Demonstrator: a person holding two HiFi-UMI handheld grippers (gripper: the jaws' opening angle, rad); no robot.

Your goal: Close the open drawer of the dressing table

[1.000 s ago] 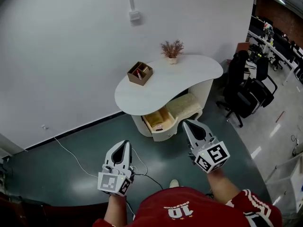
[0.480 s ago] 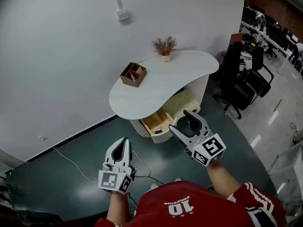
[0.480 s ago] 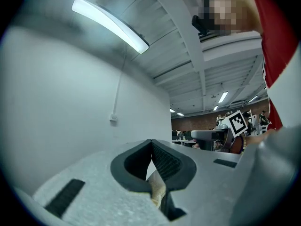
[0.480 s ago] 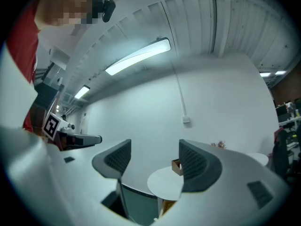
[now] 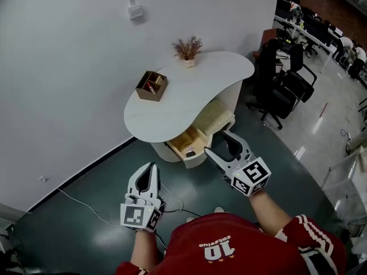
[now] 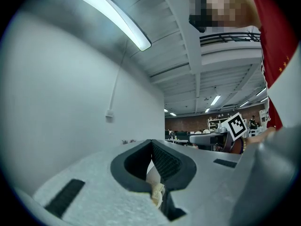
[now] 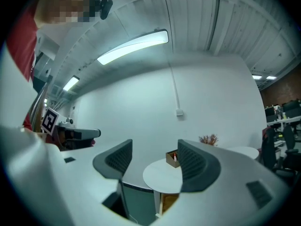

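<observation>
We stand before a white, kidney-shaped dressing table point(image 5: 189, 90) set against a pale wall, its drawer point(image 5: 192, 144) pulled out below the tabletop towards us and showing a wood-coloured inside. Whatever lies in it is too small to make out. On the tabletop a wooden organiser box point(image 5: 151, 85) sits near the left end and a small pot of dried sprigs point(image 5: 187, 48) stands at the wall side. A cream cushioned stool point(image 5: 215, 117) is tucked under the table just to the right of the drawer. We hold the right gripper point(image 5: 217, 143) level and aimed at the table. Its jaws have just been opening wide and then easing in a touch, and they now stand well apart with nothing between the pads. In the right gripper view point(image 7: 155, 149) the tabletop and the box show through the gap, some way ahead. The left gripper point(image 5: 152, 168) hangs lower and to the left over the dark green floor point(image 5: 69, 234), clear of the table, with its jaws closed and the tips meeting in the left gripper view point(image 6: 151, 142). A thin cable point(image 5: 86, 202) trails across the floor, and black office chairs point(image 5: 281, 87) crowd the right side.
</observation>
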